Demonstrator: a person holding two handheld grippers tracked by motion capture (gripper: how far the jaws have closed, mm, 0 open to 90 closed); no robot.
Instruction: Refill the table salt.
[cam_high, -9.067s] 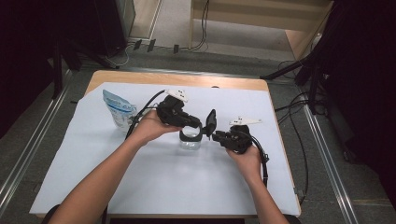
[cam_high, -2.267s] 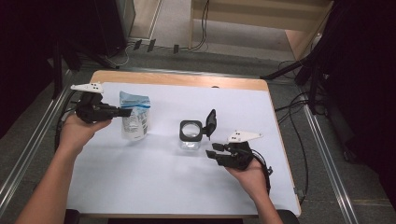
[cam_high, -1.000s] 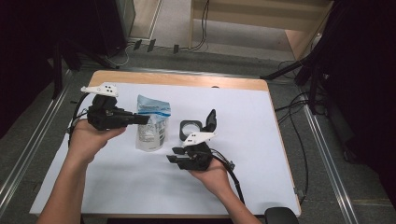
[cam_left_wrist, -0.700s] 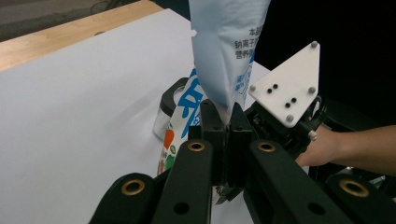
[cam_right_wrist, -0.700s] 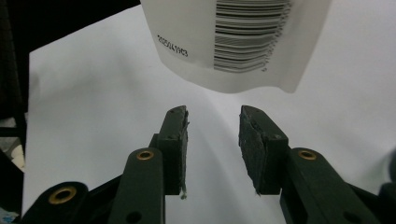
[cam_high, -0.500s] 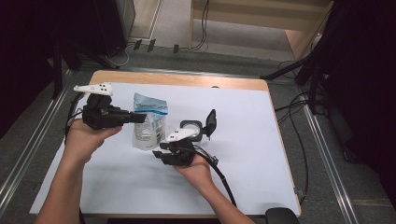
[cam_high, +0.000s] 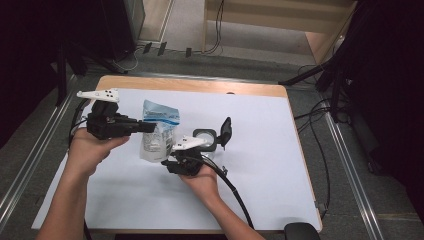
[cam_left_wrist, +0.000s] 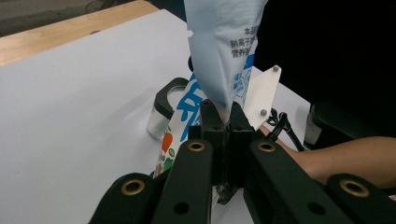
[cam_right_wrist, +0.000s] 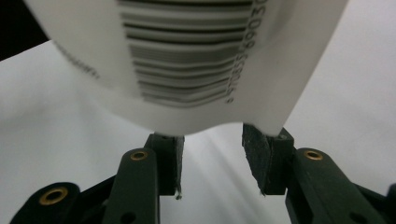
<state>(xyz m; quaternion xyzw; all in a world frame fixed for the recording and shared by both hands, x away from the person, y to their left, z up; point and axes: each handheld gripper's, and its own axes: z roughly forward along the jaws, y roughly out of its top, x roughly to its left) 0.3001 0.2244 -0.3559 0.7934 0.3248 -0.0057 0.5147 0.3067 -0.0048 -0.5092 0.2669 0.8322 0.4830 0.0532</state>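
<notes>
Above the white table (cam_high: 260, 150), my left gripper (cam_left_wrist: 223, 122) clamps the snack pouch (cam_high: 157, 131); its barcode faces my right gripper (cam_right_wrist: 211, 156), whose parted jaws have just been opening; open-lidded jar (cam_high: 206, 139) close behind

The pouch (cam_high: 157, 132) hangs over the table (cam_high: 260, 120), between the left gripper (cam_high: 145, 127) and the jar (cam_high: 204, 139); the right gripper (cam_high: 172, 157) sits below it.

We note both grippers (cam_high: 145, 127) (cam_high: 167, 162) are black, each topped by a pale three-cornered plate with dark screw dots. Brass-ringed pivots sit on the black jaw links. A black cable (cam_high: 235, 187) trails from the right gripper; another runs from the left. Forearms bare, no sleeves.
</notes>
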